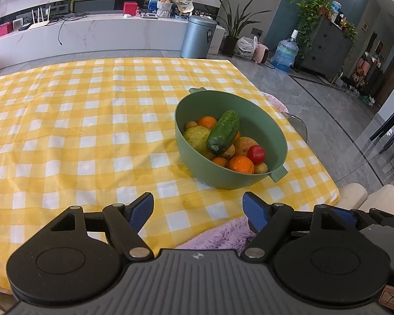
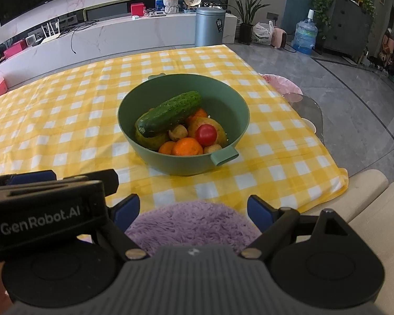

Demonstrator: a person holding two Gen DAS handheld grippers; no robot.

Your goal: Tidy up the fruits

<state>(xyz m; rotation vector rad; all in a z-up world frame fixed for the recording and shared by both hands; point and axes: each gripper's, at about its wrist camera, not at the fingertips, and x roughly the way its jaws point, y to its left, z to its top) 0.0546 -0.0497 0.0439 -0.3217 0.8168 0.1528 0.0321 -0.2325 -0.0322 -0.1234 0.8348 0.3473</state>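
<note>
A green bowl (image 1: 269, 120) (image 2: 231, 105) stands on the yellow checked tablecloth (image 1: 65, 131) (image 2: 65, 110), toward its right side. Inside lie a cucumber (image 1: 222, 132) (image 2: 168, 113) on top, oranges (image 1: 240, 163) (image 2: 187, 146), a red tomato (image 1: 257, 153) (image 2: 206, 135), a yellow-green fruit (image 1: 197, 136) and small brownish fruits (image 2: 178, 132). My left gripper (image 1: 198, 206) hangs open near the table's front edge, short of the bowl, nothing between its blue pads. My right gripper (image 2: 193, 208) is also open and empty, in front of the bowl.
A fluffy purple cushion (image 1: 218, 233) (image 2: 191, 223) lies just below both grippers at the table's near edge. The left gripper's body (image 2: 39, 210) crowds the right view's left side. A cream chair (image 2: 367, 197) stands at right. Beyond the table are a grey bin (image 1: 198, 36) and a counter.
</note>
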